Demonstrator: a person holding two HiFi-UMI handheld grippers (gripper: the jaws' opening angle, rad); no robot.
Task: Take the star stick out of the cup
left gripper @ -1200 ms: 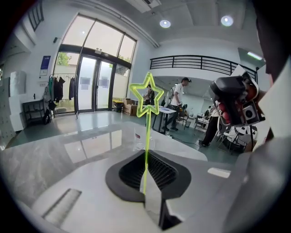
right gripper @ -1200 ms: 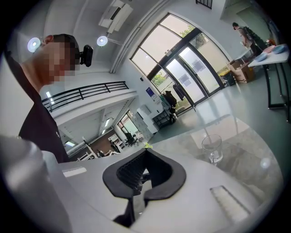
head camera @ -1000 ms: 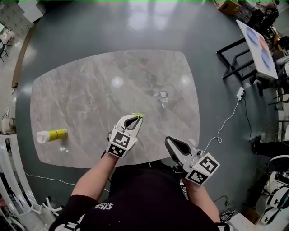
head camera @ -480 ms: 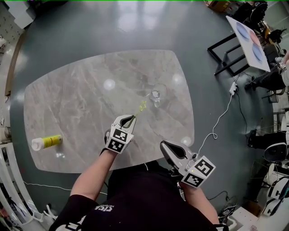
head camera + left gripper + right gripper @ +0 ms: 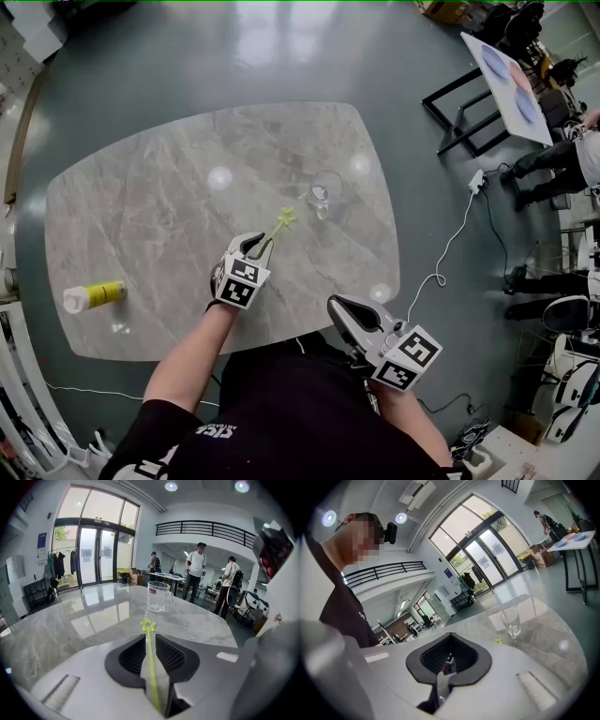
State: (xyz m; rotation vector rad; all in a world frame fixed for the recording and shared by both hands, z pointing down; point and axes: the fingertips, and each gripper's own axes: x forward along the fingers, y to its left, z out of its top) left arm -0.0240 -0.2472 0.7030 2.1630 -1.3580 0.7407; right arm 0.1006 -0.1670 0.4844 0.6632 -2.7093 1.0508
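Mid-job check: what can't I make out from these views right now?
- Star stick, lower end: sunk between the jaws of the left gripper, which have just been opening around it, in the left gripper view; covered by that gripper in the head view.
- Whether its star touches the table: too small in the head view.
- Print on the yellow tube: too small, head view.
- Print on the cup's red label: too small, left gripper view.

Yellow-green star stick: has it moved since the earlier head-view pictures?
Yes: the yellow-green star stick now reaches out closer to the clear glass cup.
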